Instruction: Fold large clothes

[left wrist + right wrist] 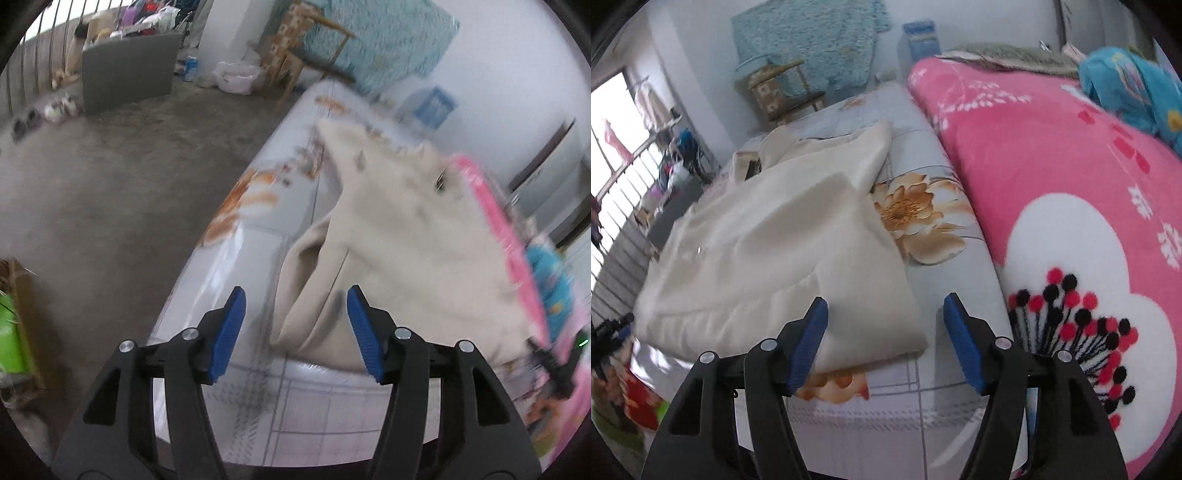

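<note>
Item: cream garment [783,254], large, lying folded in a thick stack on the bed [923,258], which wears a pale sheet printed with orange flowers. All places below are given from this garment.

- My left hand-held gripper [295,328]: held above the garment's near left corner at the bed's edge. Jaws stand apart, blue pads [229,332] clear of the cloth, nothing gripped. One loose fold of the garment shows in the gap between them.
- My right hand-held gripper [886,339]: held above the garment's near right corner. Jaws stand wide, empty; the left pad [809,343] shows in front of the cloth's edge, the right one over bare sheet.
- Pink blanket [1052,177]: just beside the garment on its right, with a white flower shape and red and black dots.
- Blue patterned cloth [1137,92]: beyond the pink blanket, far right of the garment.
- Wooden chair [783,92]: past the garment's far end, by the wall, in front of a hanging turquoise rug [809,40].
- Concrete floor [110,184]: left of the garment, below the bed's edge.
- Grey board [129,70]: well apart, standing on the floor near a railing, with clutter behind.
</note>
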`<state>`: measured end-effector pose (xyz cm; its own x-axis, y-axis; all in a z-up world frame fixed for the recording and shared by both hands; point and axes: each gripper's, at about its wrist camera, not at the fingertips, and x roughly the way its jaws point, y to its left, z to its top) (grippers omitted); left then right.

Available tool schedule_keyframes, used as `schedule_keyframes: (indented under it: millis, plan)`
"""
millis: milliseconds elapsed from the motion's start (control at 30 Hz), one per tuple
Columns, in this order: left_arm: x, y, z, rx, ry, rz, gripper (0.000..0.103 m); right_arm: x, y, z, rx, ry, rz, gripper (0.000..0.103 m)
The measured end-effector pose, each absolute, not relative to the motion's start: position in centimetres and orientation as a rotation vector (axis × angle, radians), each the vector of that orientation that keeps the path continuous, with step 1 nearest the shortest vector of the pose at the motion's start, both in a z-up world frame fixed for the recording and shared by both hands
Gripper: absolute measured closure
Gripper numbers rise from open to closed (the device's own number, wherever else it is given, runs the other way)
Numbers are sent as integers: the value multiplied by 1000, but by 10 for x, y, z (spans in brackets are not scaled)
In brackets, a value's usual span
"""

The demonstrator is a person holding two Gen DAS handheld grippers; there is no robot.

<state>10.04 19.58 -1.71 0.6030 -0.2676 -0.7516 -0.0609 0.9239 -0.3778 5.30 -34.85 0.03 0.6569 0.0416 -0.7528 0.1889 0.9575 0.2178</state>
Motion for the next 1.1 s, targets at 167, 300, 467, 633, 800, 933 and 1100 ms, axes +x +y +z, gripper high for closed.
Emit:
schedule_keyframes:
  millis: [167, 300, 467, 633, 800, 933, 1100]
  plan:
    - [99, 175, -18, -236, 895, -67, 59, 63, -328, -6, 161, 868, -105, 49]
    - [97, 152, -16, -70, 860, -2, 91, 72, -321, -10, 89, 878, -136, 88]
    - [70, 146, 29, -16, 746, -8, 96, 47, -327, 34, 148, 763, -117, 93]
    - [45, 165, 50, -74, 794, -78, 95, 15, -333, 52, 192, 770, -80, 93]
    - [32, 195, 5, -183, 972, -83, 90, -12, -357, 15, 321, 884, -58, 81]
    - [26, 208, 7, -200, 930, -76, 76, -25, -369, 18, 346, 866, -115, 64]
    - [24, 203, 38, -155, 790, -62, 76, -24, -359, 53, 213, 758, -209, 57]
